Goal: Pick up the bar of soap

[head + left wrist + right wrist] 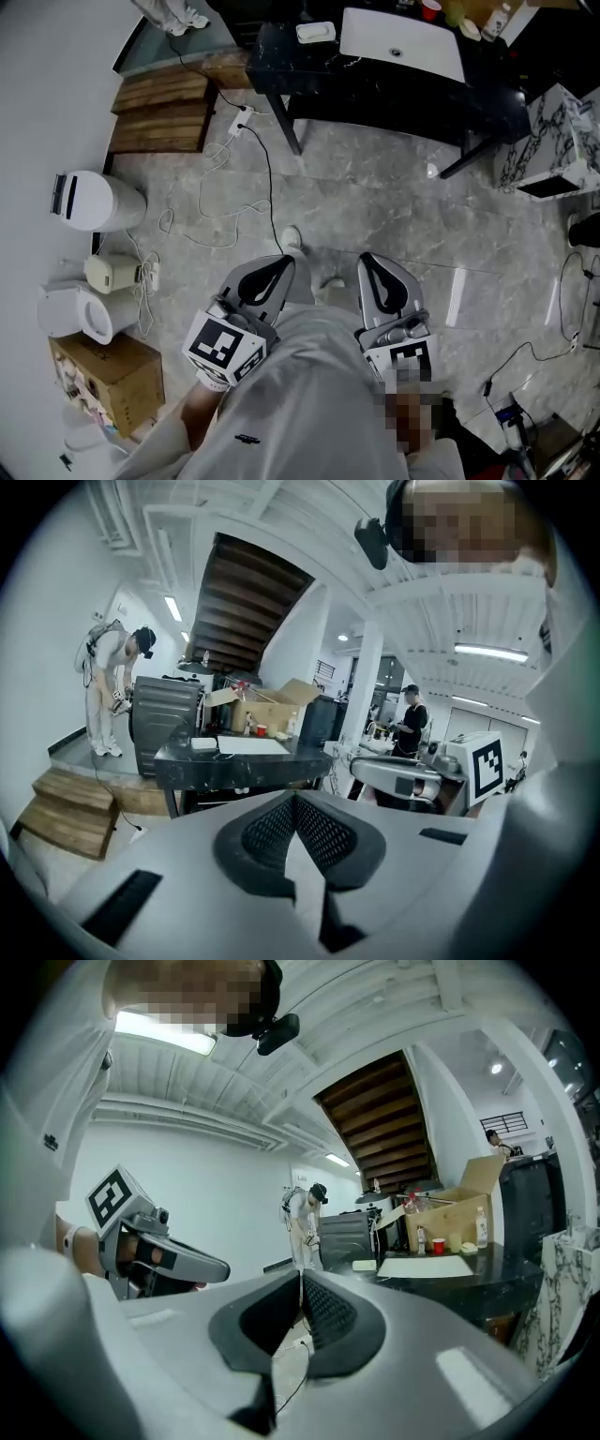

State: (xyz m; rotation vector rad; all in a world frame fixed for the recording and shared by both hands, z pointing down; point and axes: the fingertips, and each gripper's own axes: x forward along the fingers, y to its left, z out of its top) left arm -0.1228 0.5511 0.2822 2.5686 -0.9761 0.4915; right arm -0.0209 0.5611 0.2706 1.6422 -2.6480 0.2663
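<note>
Bar of soap [315, 32] untouched; left hand-held gripper [295, 797], right hand-held gripper [301, 1276] closed, empty

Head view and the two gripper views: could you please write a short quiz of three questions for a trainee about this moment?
1. True or false: the left gripper and the right gripper are both shut, with nothing between the jaws.
2. Where is the bar of soap? A. on the floor; B. on the black table; C. on the wooden steps.
3. Fill in the word: the cup standing near the cardboard box is ____ in colour.

Key: 1 true; 2 B; 3 red.
</note>
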